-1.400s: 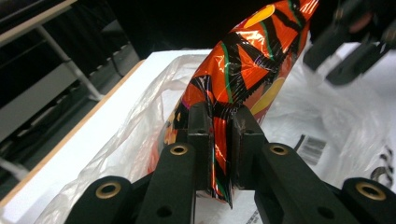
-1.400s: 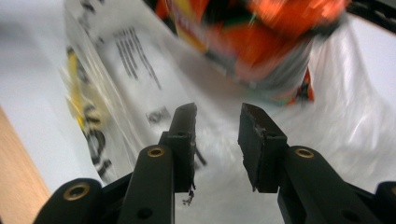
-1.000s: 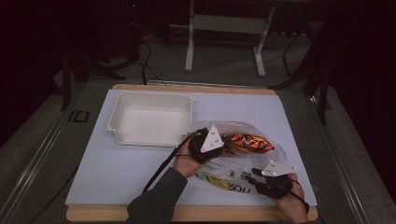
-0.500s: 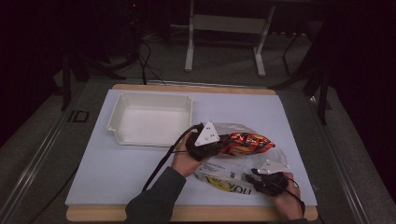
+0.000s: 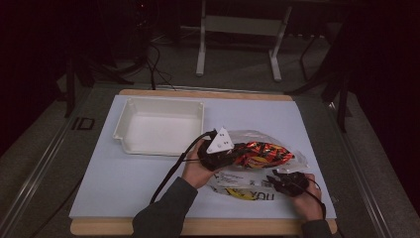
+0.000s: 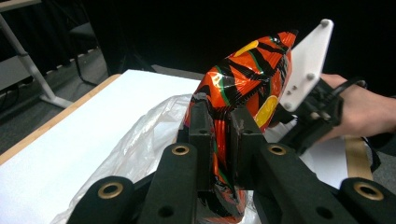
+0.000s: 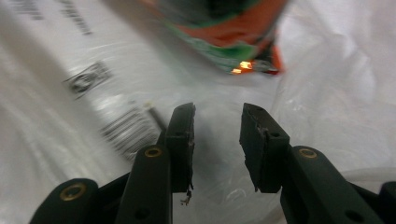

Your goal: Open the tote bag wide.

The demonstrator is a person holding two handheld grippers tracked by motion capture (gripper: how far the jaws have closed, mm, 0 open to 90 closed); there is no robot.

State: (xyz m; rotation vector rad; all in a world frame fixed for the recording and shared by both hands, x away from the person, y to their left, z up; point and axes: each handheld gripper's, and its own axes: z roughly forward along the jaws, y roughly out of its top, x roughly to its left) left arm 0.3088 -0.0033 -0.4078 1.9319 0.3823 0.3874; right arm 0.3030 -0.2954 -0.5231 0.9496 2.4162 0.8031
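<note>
An orange and black striped snack packet (image 5: pixel 265 153) lies partly inside a clear printed plastic bag (image 5: pixel 237 187) on the white mat. My left gripper (image 5: pixel 229 157) is shut on the packet's left end; in the left gripper view both pads (image 6: pixel 201 122) pinch the crinkled packet (image 6: pixel 250 77), which is lifted off the bag (image 6: pixel 140 135). My right gripper (image 5: pixel 277 179) hovers low over the bag's right part. In the right gripper view it (image 7: pixel 217 112) has been closing, with a gap still between the pads and only bag film (image 7: pixel 93 79) beneath. The packet's end (image 7: pixel 224 32) lies just beyond.
A white rectangular tray (image 5: pixel 124 134) sits on the mat at the back left, close to the left hand. The mat's wooden front edge (image 5: pixel 208 228) runs under both forearms. Table legs and cables stand on the dark floor beyond.
The right gripper has shifted slightly left and down onto the bag, tilting so its pale plate turned away. The left gripper and packet have hardly moved.
</note>
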